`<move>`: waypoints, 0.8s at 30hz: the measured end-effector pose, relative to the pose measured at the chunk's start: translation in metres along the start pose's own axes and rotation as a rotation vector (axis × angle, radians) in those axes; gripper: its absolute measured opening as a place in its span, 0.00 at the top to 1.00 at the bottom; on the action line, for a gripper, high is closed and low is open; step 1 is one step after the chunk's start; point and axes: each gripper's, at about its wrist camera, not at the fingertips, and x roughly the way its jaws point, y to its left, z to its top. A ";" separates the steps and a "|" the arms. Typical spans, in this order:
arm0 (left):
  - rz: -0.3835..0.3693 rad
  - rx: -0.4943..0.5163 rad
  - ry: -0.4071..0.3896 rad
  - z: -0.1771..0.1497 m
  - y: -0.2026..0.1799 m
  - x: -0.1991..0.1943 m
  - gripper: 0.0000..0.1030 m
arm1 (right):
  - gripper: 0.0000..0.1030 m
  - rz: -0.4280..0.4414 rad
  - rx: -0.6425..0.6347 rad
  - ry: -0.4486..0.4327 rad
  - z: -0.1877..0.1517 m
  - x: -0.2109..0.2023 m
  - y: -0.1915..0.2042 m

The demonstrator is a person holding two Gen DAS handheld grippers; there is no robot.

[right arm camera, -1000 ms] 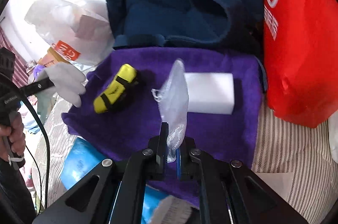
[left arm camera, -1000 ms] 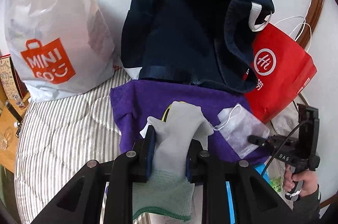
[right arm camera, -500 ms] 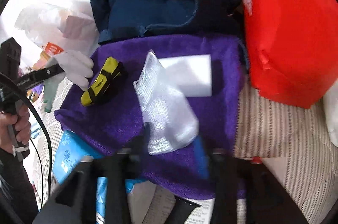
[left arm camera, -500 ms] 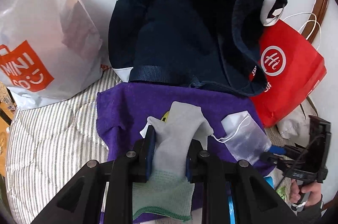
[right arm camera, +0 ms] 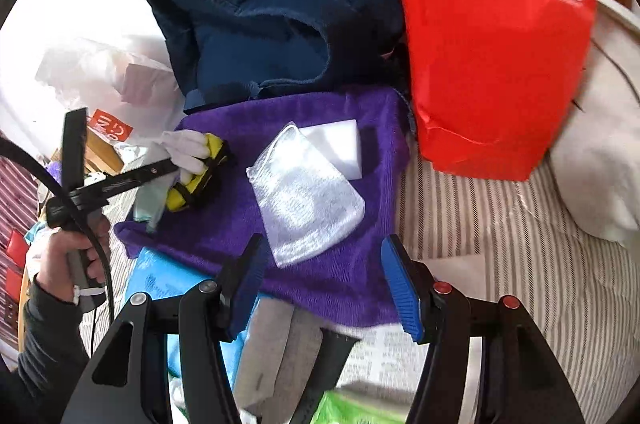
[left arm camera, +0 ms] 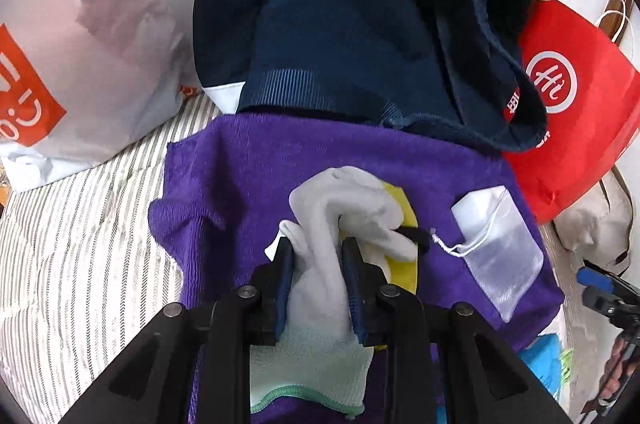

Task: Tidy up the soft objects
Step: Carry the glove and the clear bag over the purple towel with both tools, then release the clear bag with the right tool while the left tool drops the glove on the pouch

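Two tongs: left [left arm camera: 318, 256] grips glove [left arm camera: 332, 224], right [right arm camera: 322, 260] wide apart.

The towel [left arm camera: 280, 176] is deep purple. The glove [left arm camera: 340, 212] on it is white, with a pale green cuff and a darker green hem. Beside the glove lies a yellow sponge [right arm camera: 192, 180] with black bands. The small pouch [right arm camera: 308, 200] is clear and silvery, with a white cord, and the block [right arm camera: 336, 144] under it is plain white. The jacket [left arm camera: 352, 36] is navy blue. One bag [right arm camera: 492, 36] is red; the other bag [left arm camera: 80, 56] is white with an orange logo. The bedcover [left arm camera: 80, 264] has grey and white stripes.
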 end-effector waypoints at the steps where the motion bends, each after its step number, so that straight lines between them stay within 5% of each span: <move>1: 0.000 0.002 0.004 -0.002 0.001 0.000 0.75 | 0.43 0.003 0.004 -0.006 -0.003 -0.005 0.001; 4: 0.002 -0.002 0.012 -0.003 0.001 0.000 0.71 | 0.43 0.012 0.014 -0.014 -0.009 -0.015 0.002; 8: 0.026 0.012 0.038 -0.005 -0.003 0.000 0.40 | 0.43 0.013 0.023 -0.019 -0.017 -0.023 0.003; 11: 0.013 0.010 0.017 -0.008 -0.005 -0.005 0.29 | 0.43 -0.002 0.026 -0.016 -0.023 -0.028 0.001; 24: 0.054 0.032 -0.008 -0.015 -0.010 -0.042 0.23 | 0.40 -0.079 0.079 0.018 -0.066 -0.052 -0.020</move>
